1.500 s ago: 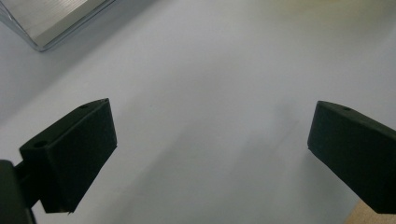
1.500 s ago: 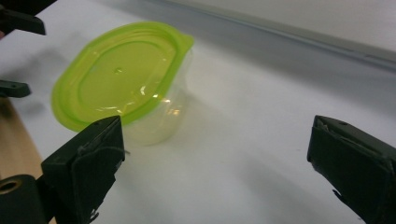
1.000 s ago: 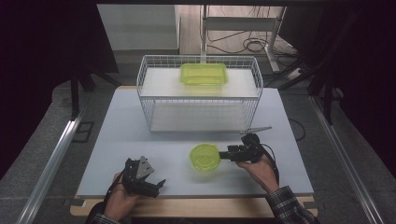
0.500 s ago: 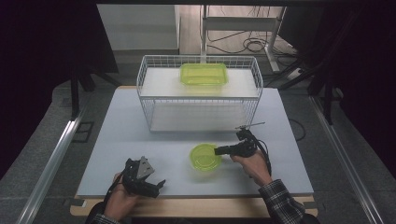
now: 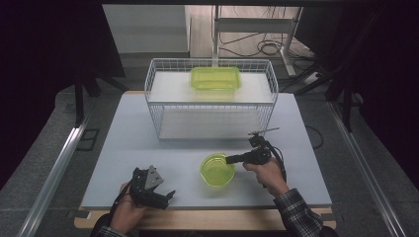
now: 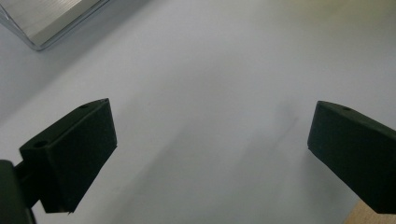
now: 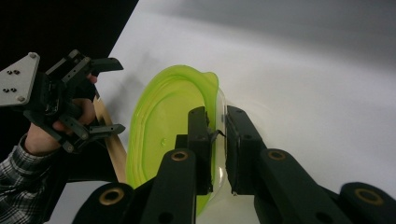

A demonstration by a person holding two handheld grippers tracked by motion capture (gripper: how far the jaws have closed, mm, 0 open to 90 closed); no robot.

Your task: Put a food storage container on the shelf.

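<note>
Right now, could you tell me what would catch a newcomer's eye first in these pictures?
The bright green bowl near the table's front, its rim pinched by the right tongs, whose jaws have just been closing. Behind it, a white wire basket holds a green tray. The left tongs rest open at the front left.

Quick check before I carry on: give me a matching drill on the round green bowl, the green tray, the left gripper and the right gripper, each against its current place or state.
Things:
1. round green bowl
2. green tray
3. left gripper
4. right gripper

Places or states:
A. jaws wide apart over bare table
B. on top of the white wire rack
C. jaws have just been closing, now clamped on a rim
D. on the table, near the front edge

Pairs: 1-D, 2-B, 3-A, 4-C
</note>
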